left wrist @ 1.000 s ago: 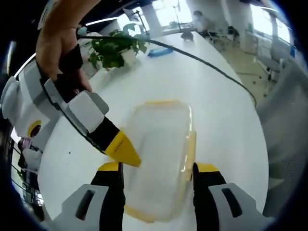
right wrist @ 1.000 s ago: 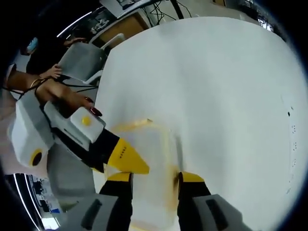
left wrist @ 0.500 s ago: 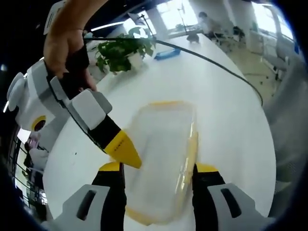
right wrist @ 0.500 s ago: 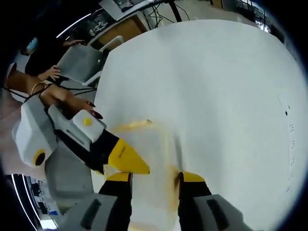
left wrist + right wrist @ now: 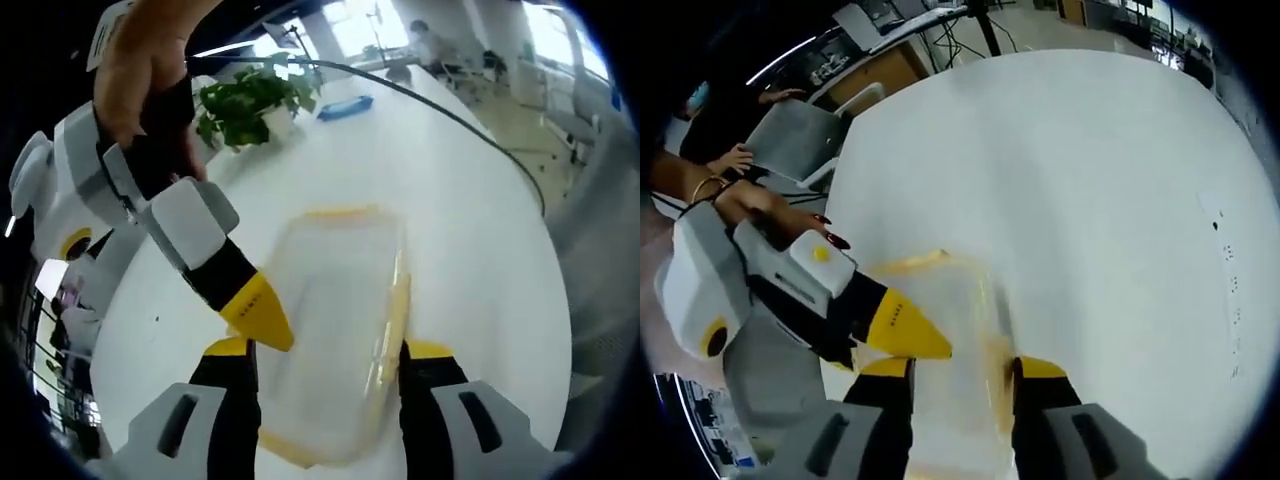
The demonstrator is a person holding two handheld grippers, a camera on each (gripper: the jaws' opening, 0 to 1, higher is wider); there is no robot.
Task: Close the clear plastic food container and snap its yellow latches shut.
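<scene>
Container: clear plastic box [image 5: 335,330] with a yellow rim lies flat on the white surface [image 5: 470,240], between the two hand-held grippers, so that both can work its edges at once.
Lid: seems already laid on the box; whether it is seated all round cannot be told through the clear plastic.
Latch: a long yellow latch [image 5: 392,310] runs down the box's side next to the left tool's jaw; it looks angled out, so in all likelihood not yet snapped.
Left hand-held gripper [image 5: 325,352]: jaws spread wide, straddling the near end of the box with nothing clamped; this probably steadies the box against sliding.
Right hand-held gripper [image 5: 953,365]: jaws apart, standing astride the box's [image 5: 945,330] near end, grasping nothing. In the left gripper view its yellow tip [image 5: 258,312] comes in from the left, just at the box's rim; touching or not cannot be told.
Other tool in the right gripper view: the left tool's yellow tip [image 5: 902,330] lies across the box's edge from the left.
Hand: a hand [image 5: 140,70] grips the right tool's handle, angling it down toward the rim.
Background: a potted plant [image 5: 245,100] stands well apart, at the far edge of the surface.
Next, as a judgement: press the latch flat against the wall while the box is braced; a loose lid could skid.
</scene>
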